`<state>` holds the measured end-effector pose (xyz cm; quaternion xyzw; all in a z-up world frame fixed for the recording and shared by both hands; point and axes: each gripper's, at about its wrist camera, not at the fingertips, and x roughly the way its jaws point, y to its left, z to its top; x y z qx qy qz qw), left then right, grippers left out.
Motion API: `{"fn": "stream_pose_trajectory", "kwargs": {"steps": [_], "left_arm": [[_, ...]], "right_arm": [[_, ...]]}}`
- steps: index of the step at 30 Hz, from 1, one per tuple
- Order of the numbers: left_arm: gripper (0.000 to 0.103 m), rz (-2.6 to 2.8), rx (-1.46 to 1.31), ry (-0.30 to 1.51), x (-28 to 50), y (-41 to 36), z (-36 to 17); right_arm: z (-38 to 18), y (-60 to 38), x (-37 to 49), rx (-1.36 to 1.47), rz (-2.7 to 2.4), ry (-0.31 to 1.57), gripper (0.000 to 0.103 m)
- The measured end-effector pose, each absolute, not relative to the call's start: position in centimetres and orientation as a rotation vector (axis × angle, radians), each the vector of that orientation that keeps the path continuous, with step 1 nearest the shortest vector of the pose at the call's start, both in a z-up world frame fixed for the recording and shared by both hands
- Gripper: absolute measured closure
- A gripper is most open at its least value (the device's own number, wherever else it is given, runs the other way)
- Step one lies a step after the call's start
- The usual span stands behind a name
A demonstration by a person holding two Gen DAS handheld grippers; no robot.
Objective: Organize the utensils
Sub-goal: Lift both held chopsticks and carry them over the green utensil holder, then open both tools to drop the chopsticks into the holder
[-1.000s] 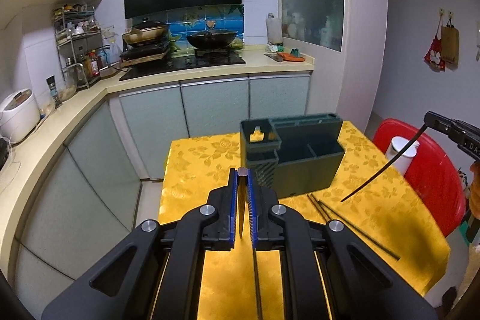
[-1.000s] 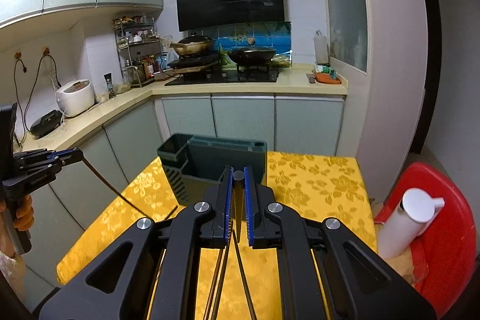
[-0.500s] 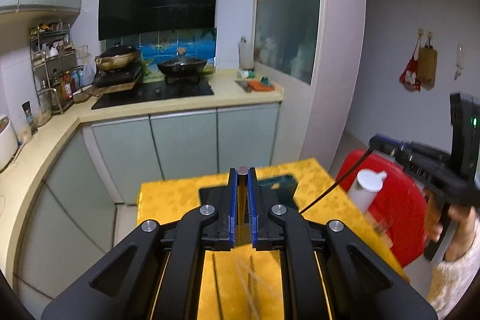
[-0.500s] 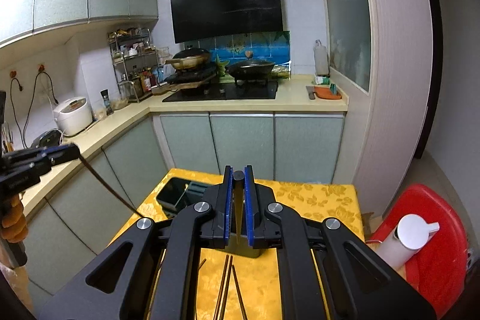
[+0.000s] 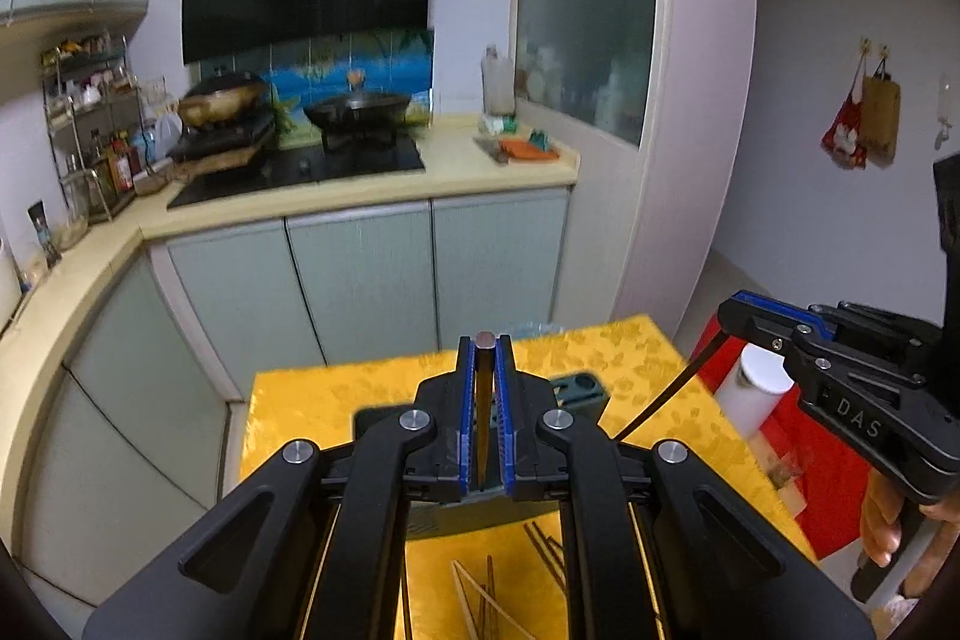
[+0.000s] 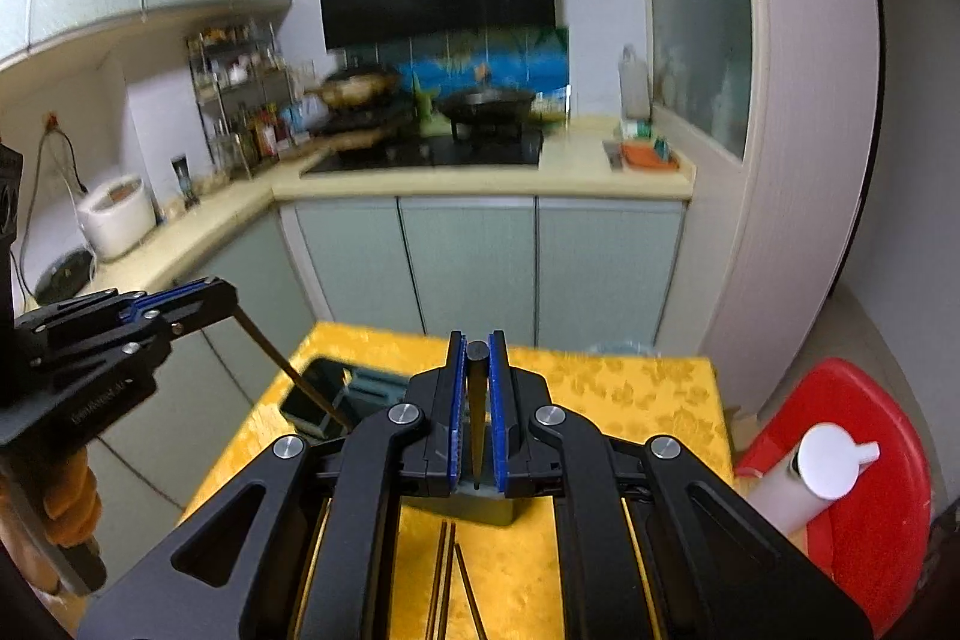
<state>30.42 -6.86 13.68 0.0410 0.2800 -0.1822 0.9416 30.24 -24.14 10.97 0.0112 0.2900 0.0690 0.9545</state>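
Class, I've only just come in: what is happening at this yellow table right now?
A person is sorting chopsticks into a dark holder on the yellow table. Each hand has a gripper, and each gripper is shut on one dark chopstick: the left gripper on one chopstick, the right gripper on another chopstick. Both are held in the air above the table. More chopsticks lie loose on the cloth, not yet put away.
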Motion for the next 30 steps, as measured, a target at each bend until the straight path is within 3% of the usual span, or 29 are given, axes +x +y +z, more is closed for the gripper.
{"fn": "stream_pose_trajectory", "kwargs": {"steps": [12, 14, 15, 16, 17, 19, 25, 28, 30], "left_arm": [[0.096, -0.314, 0.100, 0.634, 32.3, -6.5, 8.5], [0.085, -0.320, 0.096, 0.633, 32.1, -6.2, 8.5], [0.069, -0.318, 0.095, 0.628, 32.0, -6.1, 8.7], [0.055, -0.311, 0.092, 0.613, 31.7, -5.8, 8.9], [0.051, -0.304, 0.094, 0.595, 31.4, -5.6, 9.1], [0.044, -0.302, 0.100, 0.577, 30.8, -5.3, 9.5], [0.020, -0.263, 0.096, 0.529, 29.1, -3.9, 10.5], [0.015, -0.229, 0.119, 0.490, 27.9, -3.2, 10.7], [0.013, -0.222, 0.127, 0.477, 27.2, -2.9, 10.5]], "right_arm": [[7.1, -22.7, 32.3, 0.021, 0.130, 0.633, 0.094], [6.9, -22.6, 32.4, 0.021, 0.124, 0.627, 0.091], [6.9, -22.6, 32.4, 0.024, 0.125, 0.627, 0.087], [7.0, -22.6, 32.3, 0.029, 0.122, 0.622, 0.078], [7.1, -22.7, 32.1, 0.032, 0.114, 0.613, 0.067], [7.4, -22.8, 31.6, 0.032, 0.097, 0.588, 0.058], [8.4, -23.2, 30.2, 0.018, 0.073, 0.535, 0.049], [9.2, -23.6, 28.8, -0.002, 0.042, 0.471, 0.040], [9.6, -23.8, 27.8, -0.018, 0.032, 0.439, 0.039]]}}
